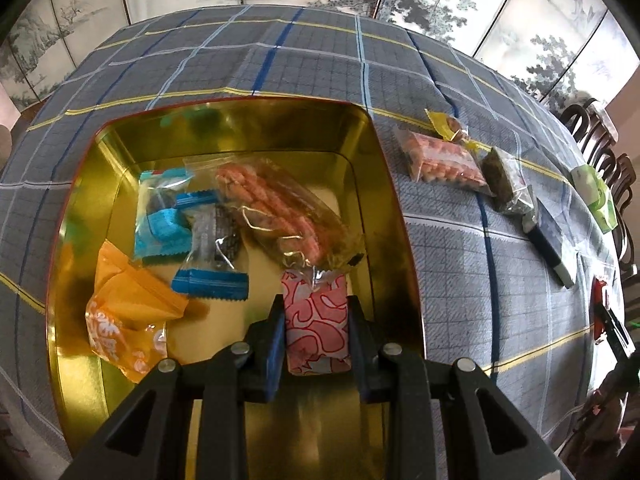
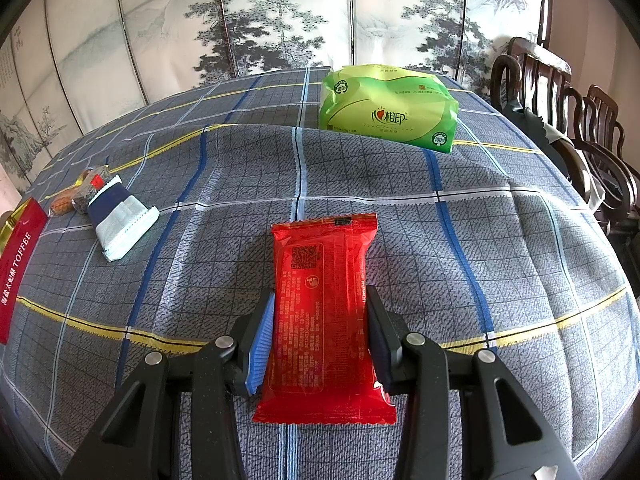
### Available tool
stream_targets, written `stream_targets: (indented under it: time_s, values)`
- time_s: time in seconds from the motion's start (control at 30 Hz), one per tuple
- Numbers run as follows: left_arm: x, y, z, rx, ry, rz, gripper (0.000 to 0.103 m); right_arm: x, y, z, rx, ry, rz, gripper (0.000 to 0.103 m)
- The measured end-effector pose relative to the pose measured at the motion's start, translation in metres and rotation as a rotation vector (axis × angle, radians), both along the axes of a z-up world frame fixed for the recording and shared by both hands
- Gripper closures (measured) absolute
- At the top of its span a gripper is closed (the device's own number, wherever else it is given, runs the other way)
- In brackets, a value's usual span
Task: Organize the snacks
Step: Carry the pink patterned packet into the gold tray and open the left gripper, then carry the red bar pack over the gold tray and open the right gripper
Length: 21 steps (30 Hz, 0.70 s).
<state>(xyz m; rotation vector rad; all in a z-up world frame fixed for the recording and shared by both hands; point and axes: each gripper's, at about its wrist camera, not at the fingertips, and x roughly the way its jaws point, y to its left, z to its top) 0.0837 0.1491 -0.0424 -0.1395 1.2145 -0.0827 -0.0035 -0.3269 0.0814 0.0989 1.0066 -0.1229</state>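
The left gripper (image 1: 316, 320) is clamped on a pink-and-white patterned snack packet (image 1: 316, 326), its blue-padded fingers (image 1: 276, 344) pressing both sides, and holds it over the near part of an open gold tin (image 1: 240, 136). Inside the tin lie an orange packet (image 1: 128, 316), two clear packets with blue ends (image 1: 160, 216) (image 1: 212, 252), and a long clear bag of pink twisted snacks (image 1: 276, 216). On the checked tablecloth (image 1: 460, 280) to the right of the tin sit a clear bag of pink pieces (image 1: 440, 160), a small yellow-edged packet (image 1: 448, 124) touching it, a dark green packet (image 1: 504, 176), and a navy-and-white packet (image 1: 552, 248).

The right gripper (image 2: 320, 336) straddles a red foil snack bar (image 2: 324, 312) that lies flat on the tablecloth, label side down, long axis pointing away from the camera. The pads (image 2: 262, 340) stand at both long edges; whether they actually squeeze the wrapper cannot be told from this view. Farther off stands a green tissue pack (image 2: 388, 108). At the far left, the tin's red side (image 2: 20, 268) reads "TOFFEE". A folding screen (image 2: 280, 16) painted with pine trees stands behind the table, and dark wooden chairs (image 2: 560, 92) line the right side.
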Motion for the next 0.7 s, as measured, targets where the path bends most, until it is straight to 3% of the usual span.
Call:
stream_targets:
  time_s: [0.13, 0.2, 0.33, 0.4, 0.7]
  values:
    - [-0.004, 0.004, 0.005, -0.017, -0.014, 0.016, 0.070, 0.000, 0.000, 0.000, 0.000, 0.000, 0.000, 0.063]
    - [-0.009, 0.008, 0.013, -0.013, -0.028, 0.028, 0.058, 0.000, 0.000, 0.000, 0.000, 0.000, 0.000, 0.063]
    - [-0.026, 0.010, 0.031, 0.015, -0.077, 0.040, 0.055, 0.000, 0.001, 0.000, 0.000, 0.001, 0.000, 0.063]
    - [-0.035, 0.008, 0.038, 0.017, -0.091, 0.031, 0.047, 0.000, 0.001, 0.000, 0.000, 0.001, -0.001, 0.063]
    - [-0.095, -0.009, 0.061, 0.123, -0.187, -0.021, 0.047, 0.001, 0.001, 0.000, -0.002, 0.005, -0.005, 0.063]
